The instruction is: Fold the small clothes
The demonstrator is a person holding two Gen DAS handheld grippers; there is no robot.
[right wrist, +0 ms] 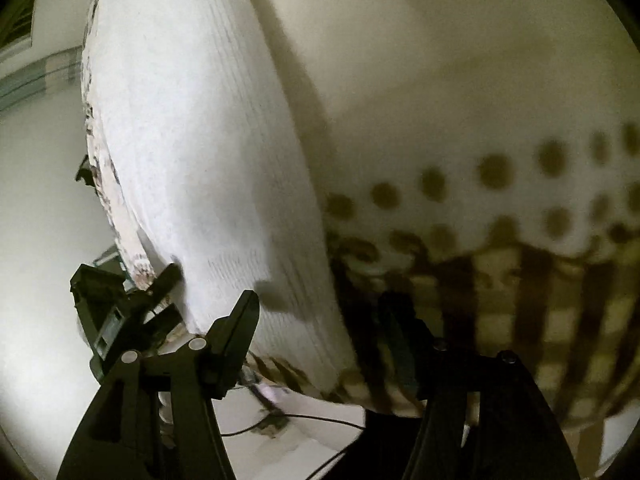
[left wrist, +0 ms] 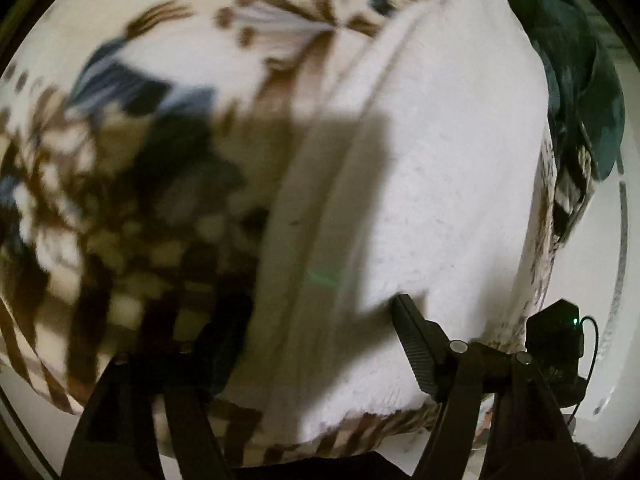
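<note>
A small garment with a white inner side (left wrist: 432, 168) and a brown, blue and cream printed outer side (left wrist: 132, 128) fills the left wrist view, its white part folded over the print. My left gripper (left wrist: 308, 336) is open just above it, fingers apart over the white fold. In the right wrist view the same white fold (right wrist: 200, 152) stands beside dotted and checked print (right wrist: 520, 240). My right gripper (right wrist: 324, 316) is open, its fingers straddling the fold's lower edge. The left gripper (right wrist: 160, 292) shows at the fold's left edge.
A dark green cloth (left wrist: 580, 80) lies at the upper right, beyond the garment. The white table surface (left wrist: 592, 248) shows to the right. A thin black cable (right wrist: 304, 420) runs across the table below the garment.
</note>
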